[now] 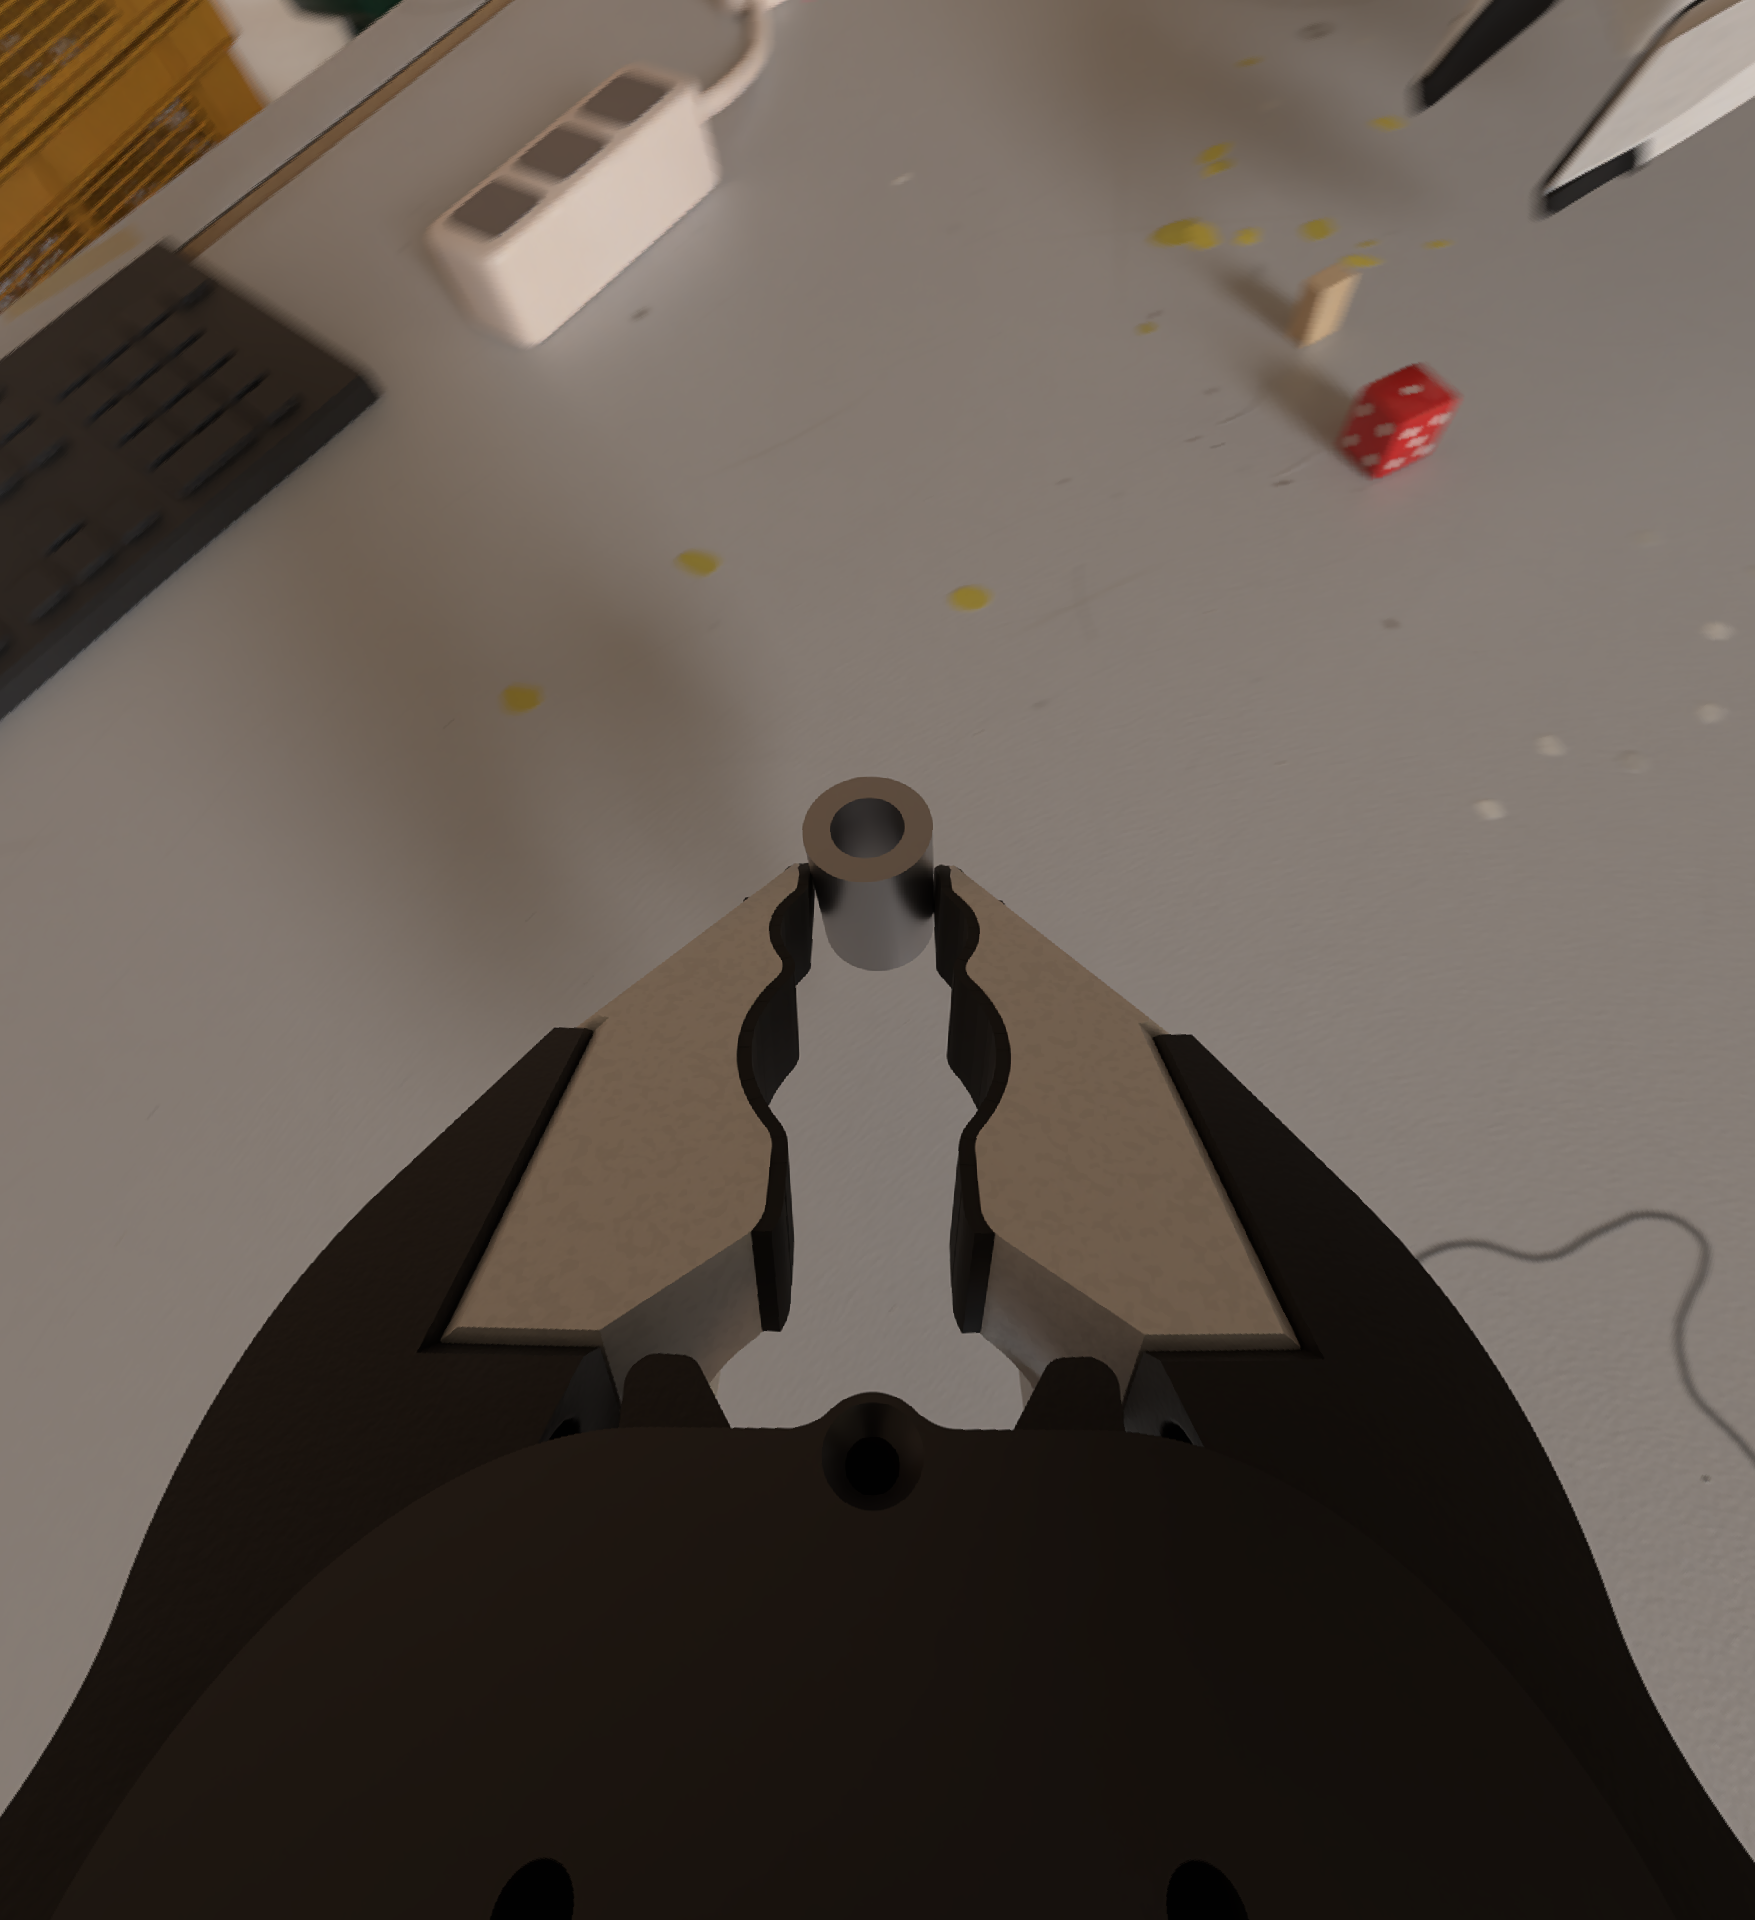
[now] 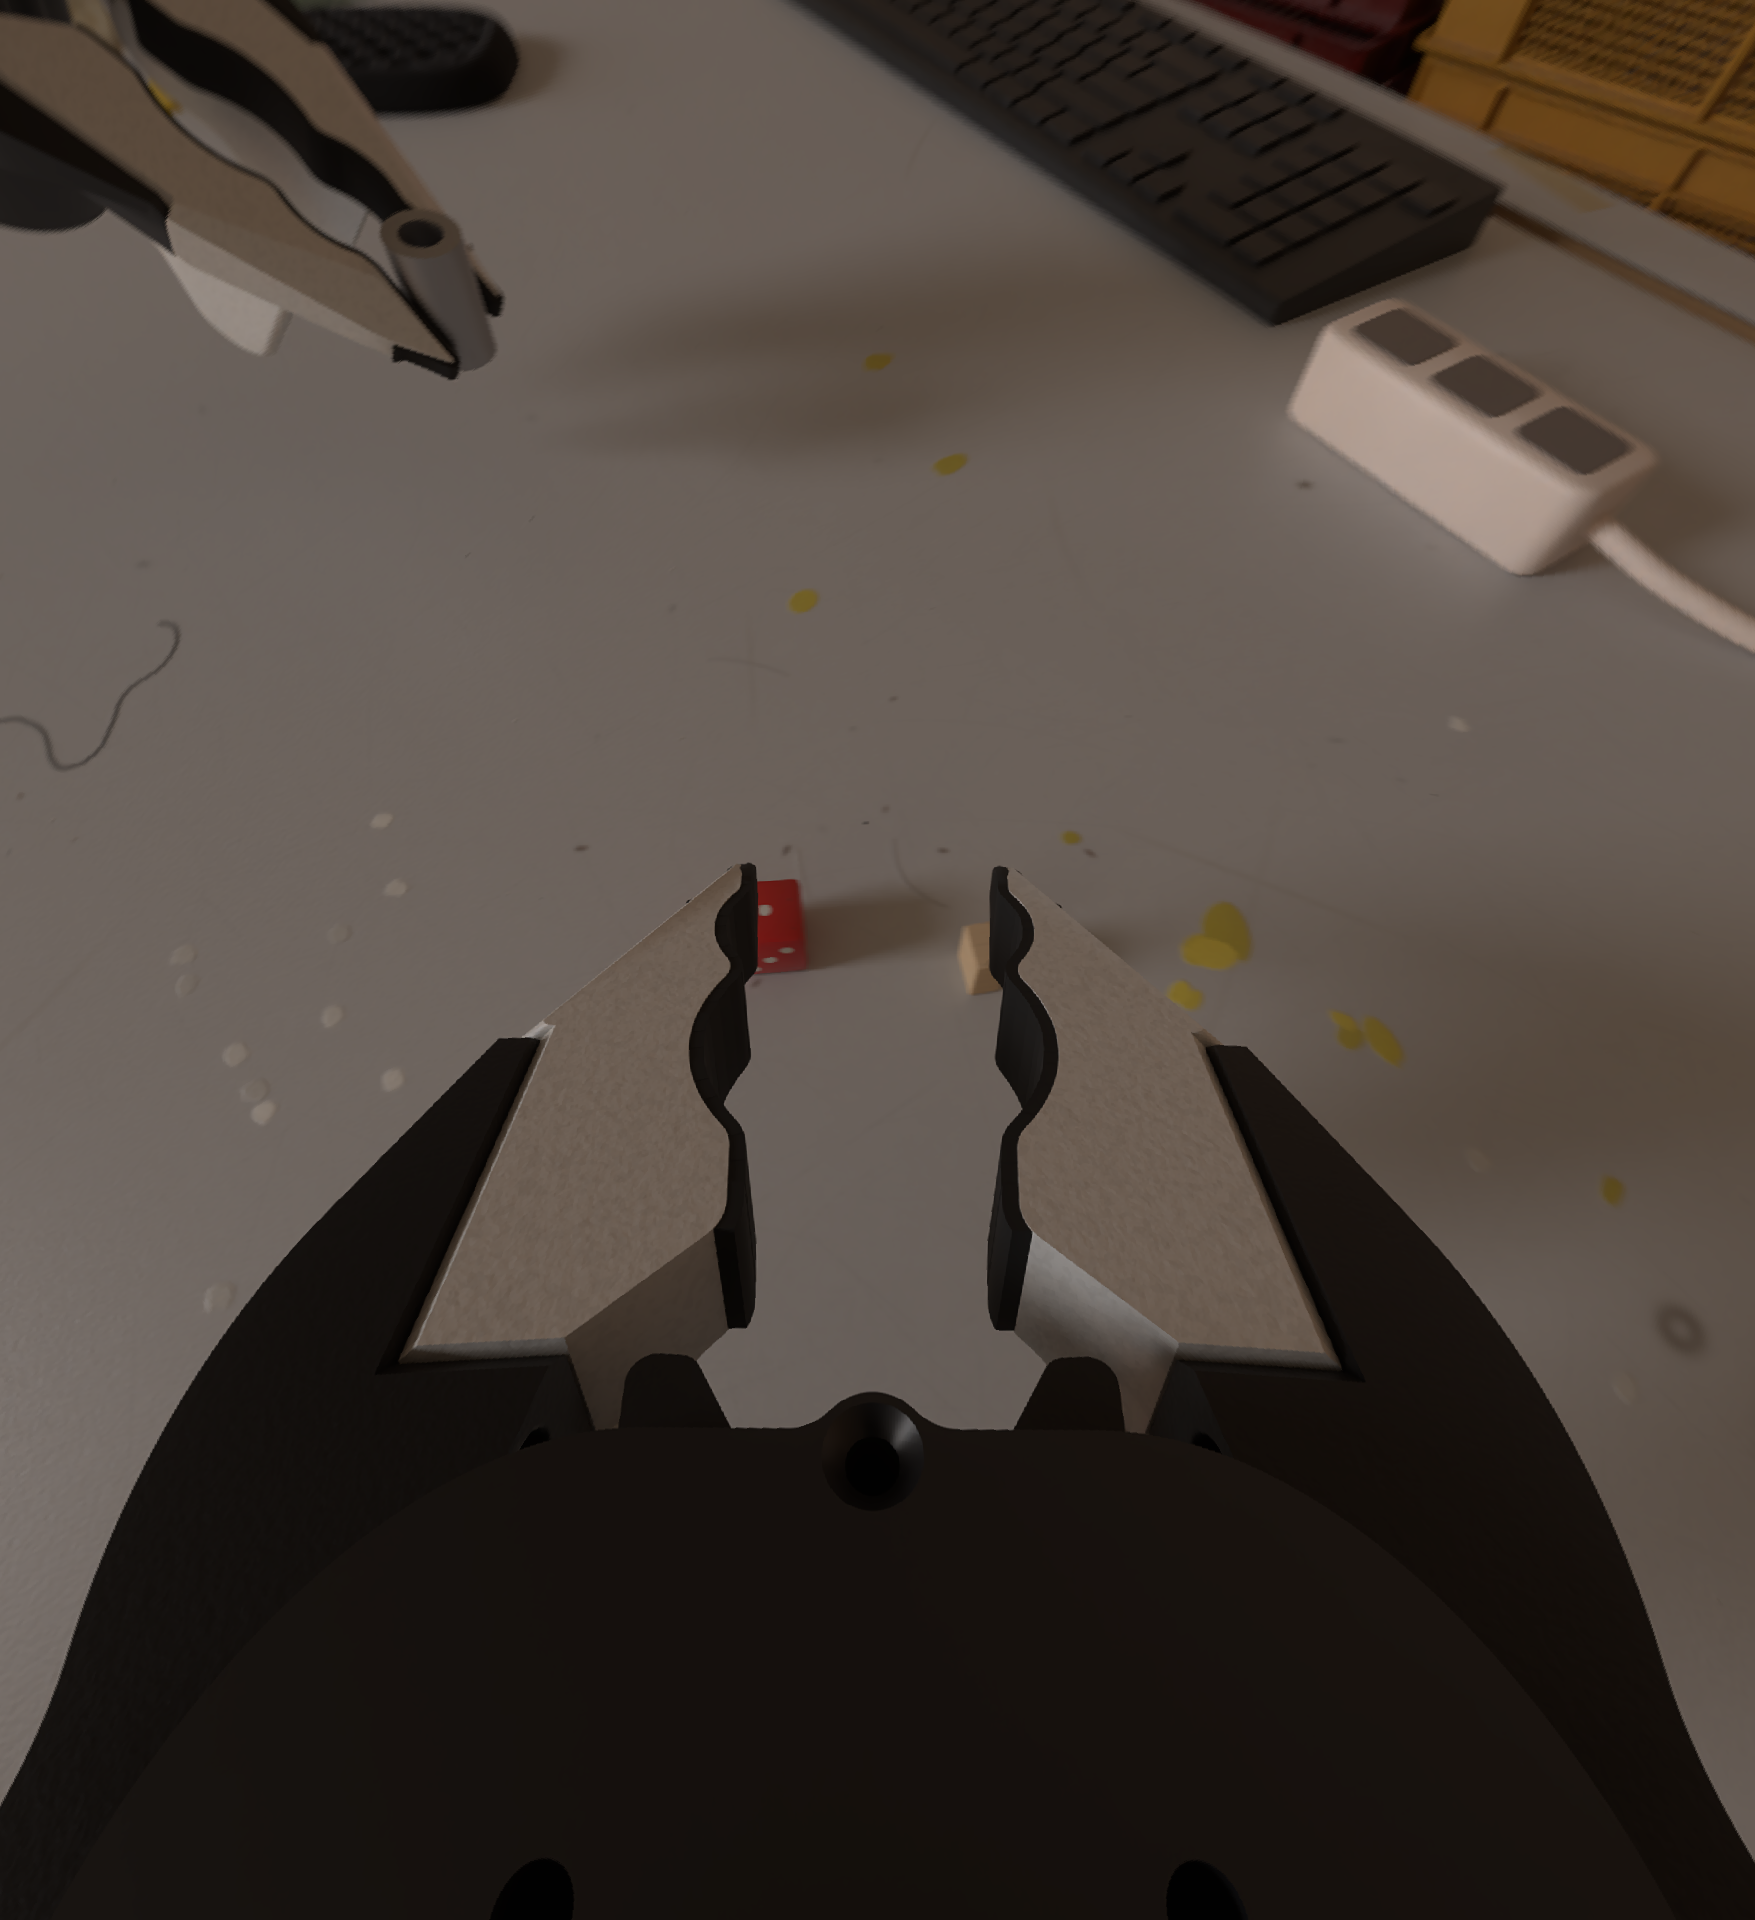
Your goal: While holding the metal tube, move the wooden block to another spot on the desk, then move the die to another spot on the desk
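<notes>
My left gripper (image 1: 869,883) is shut on the grey metal tube (image 1: 869,904), held upright at its fingertips above the desk. It also shows in the right wrist view (image 2: 457,322) at the top left, with the tube (image 2: 442,291) in it. My right gripper (image 2: 871,883) is open and empty, above the desk. The red die (image 2: 781,927) lies just past its left fingertip and the small wooden block (image 2: 975,958) just inside its right fingertip, both partly hidden. In the left wrist view the block (image 1: 1325,303) and the die (image 1: 1398,421) lie at the upper right, and the right gripper's fingers (image 1: 1631,114) show above them.
A white power strip (image 1: 572,208) (image 2: 1465,436) with a cable and a black keyboard (image 1: 73,488) (image 2: 1216,135) lie on the white desk. A yellow crate (image 2: 1631,94) stands behind. A thin dark wire (image 2: 73,717) (image 1: 1631,1299) and yellow specks lie on the desk.
</notes>
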